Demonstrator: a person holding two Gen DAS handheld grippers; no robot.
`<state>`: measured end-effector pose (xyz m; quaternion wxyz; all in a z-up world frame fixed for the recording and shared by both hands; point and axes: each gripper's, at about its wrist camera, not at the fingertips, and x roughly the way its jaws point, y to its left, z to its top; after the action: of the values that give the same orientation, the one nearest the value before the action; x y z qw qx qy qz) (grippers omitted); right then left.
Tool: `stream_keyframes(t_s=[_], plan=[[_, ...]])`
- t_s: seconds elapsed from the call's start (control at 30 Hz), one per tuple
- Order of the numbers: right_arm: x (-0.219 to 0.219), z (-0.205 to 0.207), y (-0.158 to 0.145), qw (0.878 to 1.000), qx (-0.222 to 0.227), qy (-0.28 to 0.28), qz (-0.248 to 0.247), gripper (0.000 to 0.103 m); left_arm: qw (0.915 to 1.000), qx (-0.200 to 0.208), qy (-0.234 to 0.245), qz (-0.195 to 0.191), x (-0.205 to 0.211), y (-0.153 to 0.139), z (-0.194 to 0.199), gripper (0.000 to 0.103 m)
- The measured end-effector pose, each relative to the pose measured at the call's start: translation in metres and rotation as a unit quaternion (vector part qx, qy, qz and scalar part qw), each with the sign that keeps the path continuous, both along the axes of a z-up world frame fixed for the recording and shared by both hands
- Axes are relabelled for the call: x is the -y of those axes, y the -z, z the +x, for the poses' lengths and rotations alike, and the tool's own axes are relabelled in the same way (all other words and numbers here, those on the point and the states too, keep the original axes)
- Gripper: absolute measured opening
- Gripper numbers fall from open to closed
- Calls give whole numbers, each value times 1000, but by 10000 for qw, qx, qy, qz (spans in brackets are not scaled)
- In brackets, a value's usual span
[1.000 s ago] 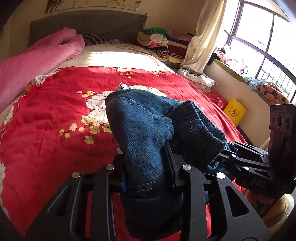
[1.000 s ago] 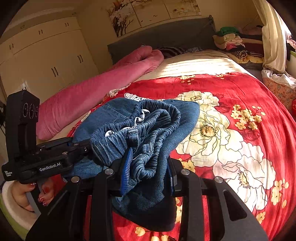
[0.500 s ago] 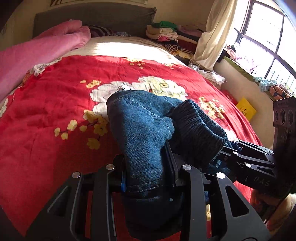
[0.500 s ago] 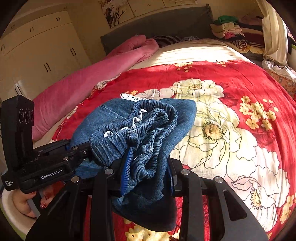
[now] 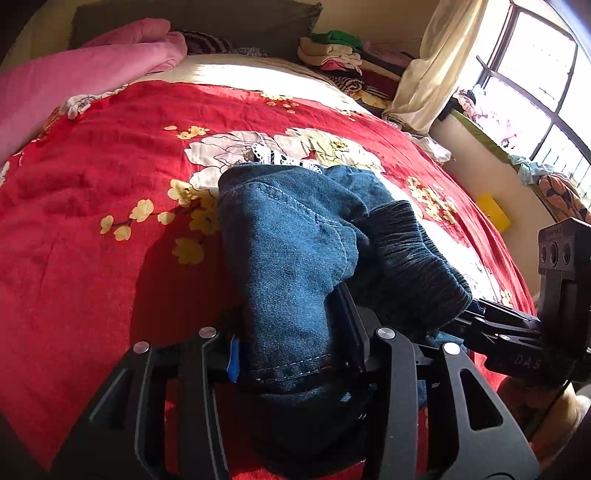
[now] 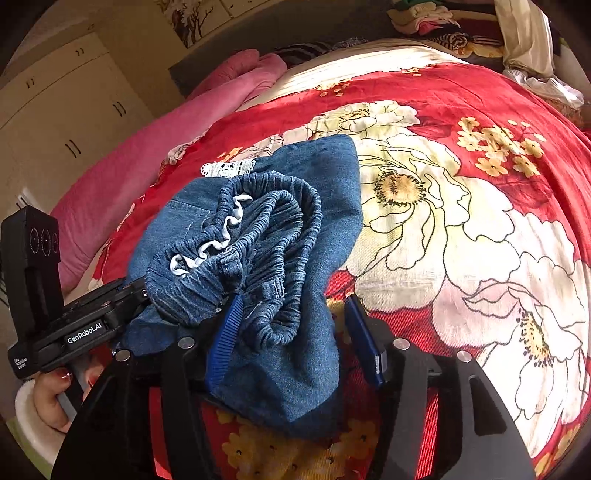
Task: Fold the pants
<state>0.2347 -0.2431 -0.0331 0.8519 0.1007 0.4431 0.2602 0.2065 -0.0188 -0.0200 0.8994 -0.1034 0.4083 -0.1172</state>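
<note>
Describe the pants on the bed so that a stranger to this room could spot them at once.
Find the bed's red floral bedspread. Near its front edge lies a bundle of blue denim, the pants. Their gathered elastic waistband and white lace trim mark them out from the plain pink blanket alongside.

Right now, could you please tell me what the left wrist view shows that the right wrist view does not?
Only the left wrist view: the barred window and a yellow box beside the bed. Only the right wrist view: the white wardrobe and the wall picture. Both: the denim pants on the red floral bedspread, the pink blanket and the clothes pile.
</note>
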Motion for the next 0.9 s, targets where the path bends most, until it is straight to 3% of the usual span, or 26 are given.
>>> stream_keyframes(t_s=[0.27,0.43,0.63,0.9], plan=[[9,-29,-31,9980,591,209,-98,60,10000,8,-51,-40,-1,1,-2,35],[-6,-37,-43,9961,860,-110,-157,60,10000,36,-80,-27,-3,-1,-5,36],[-36,-26,-16,9940,490,-389,-892,60,9998,104,-136,134,-7,-5,-11,47],[-37,-22,1,9949,300,-348,-895,61,9997,31,-251,74,-15,0,-14,57]])
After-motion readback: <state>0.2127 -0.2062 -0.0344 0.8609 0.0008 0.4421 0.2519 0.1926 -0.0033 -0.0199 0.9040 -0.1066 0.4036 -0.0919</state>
